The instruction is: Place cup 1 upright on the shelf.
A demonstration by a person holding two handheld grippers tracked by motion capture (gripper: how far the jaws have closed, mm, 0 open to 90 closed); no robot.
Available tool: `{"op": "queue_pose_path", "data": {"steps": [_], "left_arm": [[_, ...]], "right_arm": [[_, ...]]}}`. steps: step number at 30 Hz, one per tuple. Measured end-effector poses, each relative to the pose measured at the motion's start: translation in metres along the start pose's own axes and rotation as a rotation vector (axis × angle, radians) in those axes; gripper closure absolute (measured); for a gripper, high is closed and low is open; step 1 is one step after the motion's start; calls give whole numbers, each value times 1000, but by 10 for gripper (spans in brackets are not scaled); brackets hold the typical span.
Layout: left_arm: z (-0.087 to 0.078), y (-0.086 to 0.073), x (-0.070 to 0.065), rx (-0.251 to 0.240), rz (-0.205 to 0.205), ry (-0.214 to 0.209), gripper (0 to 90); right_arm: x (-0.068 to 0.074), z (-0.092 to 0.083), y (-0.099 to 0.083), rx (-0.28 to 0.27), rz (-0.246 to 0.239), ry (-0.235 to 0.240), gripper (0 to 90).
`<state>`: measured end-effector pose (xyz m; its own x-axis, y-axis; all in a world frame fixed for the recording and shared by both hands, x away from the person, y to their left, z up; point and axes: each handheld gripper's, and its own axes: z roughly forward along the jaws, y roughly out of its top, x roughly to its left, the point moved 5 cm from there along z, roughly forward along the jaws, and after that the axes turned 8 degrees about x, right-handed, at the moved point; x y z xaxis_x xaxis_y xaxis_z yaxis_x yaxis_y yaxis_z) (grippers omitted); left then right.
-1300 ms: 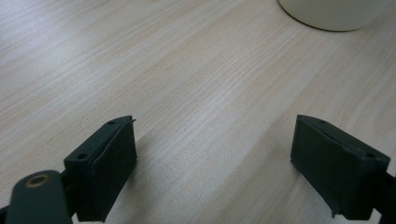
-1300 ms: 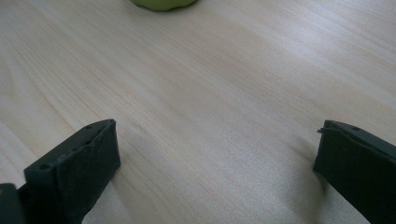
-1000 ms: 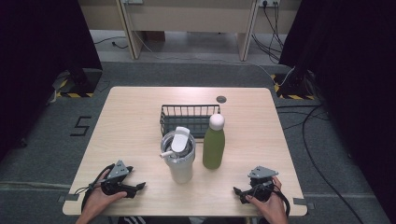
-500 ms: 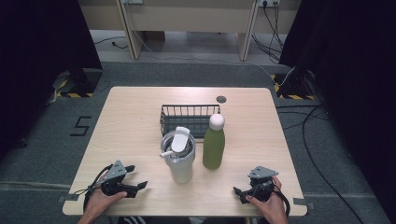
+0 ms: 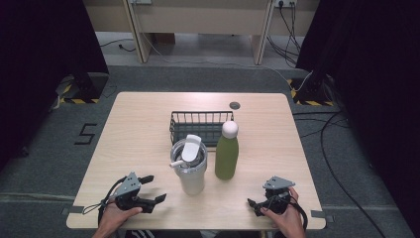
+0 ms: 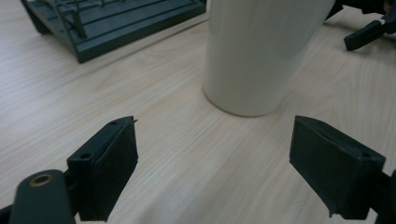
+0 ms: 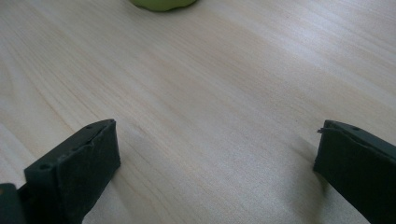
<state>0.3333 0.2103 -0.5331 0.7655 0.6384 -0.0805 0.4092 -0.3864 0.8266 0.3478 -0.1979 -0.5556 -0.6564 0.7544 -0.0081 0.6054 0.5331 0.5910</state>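
On the pale wooden table (image 5: 143, 124) 2 drinking vessels stand upright side by side near the middle: a white tumbler (image 5: 190, 168) with a lid and a flip-up spout, and just to its right a green bottle (image 5: 227, 157) with a rounded white cap. The 2 are close together, though whether they touch I cannot tell. Directly behind them sits a dark wire basket (image 5: 198, 125), its front edge hidden by the tumbler's lid and the bottle's neck. A small dark round disc (image 5: 235, 105) lies farther back, near the far edge of the table. The left gripper (image 5: 152, 189) rests low on the near left part of the table, held in the person's left hand (image 5: 115, 218), with its jaws spread wide and nothing between them; they point toward the tumbler, which stands near but clearly apart. In the left gripper view the tumbler's white base (image 6: 252, 60) rises just ahead of the gap between the 2 black jaws, with a corner of the basket (image 6: 112, 23) at the upper left. The right gripper (image 5: 253, 206) lies at the near right edge, held in the right hand (image 5: 287, 218), jaws likewise wide apart and empty. Its own view shows bare wood between the jaws and the bottle's green foot (image 7: 161, 3) at the top edge, well ahead.
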Motion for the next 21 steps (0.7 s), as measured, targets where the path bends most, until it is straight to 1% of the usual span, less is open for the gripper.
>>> {"op": "queue_pose_path", "data": {"steps": [1,7,10,11,18,21], "left_arm": [[2,2,-4,-7,10,0,149],[7,8,-11,-34,18,-8,148],[11,13,-15,-62,20,-9,148],[14,16,-18,-70,25,-12,148],[24,25,-25,-83,45,-13,147],[29,28,-26,-92,46,-11,147]], "right_arm": [[0,0,0,0,-1,0,3],[0,0,0,0,-1,0,3],[0,0,0,1,0,0,3],[0,0,0,1,0,0,3],[0,0,0,2,-1,1,3],[0,0,0,2,-1,1,3]]}}
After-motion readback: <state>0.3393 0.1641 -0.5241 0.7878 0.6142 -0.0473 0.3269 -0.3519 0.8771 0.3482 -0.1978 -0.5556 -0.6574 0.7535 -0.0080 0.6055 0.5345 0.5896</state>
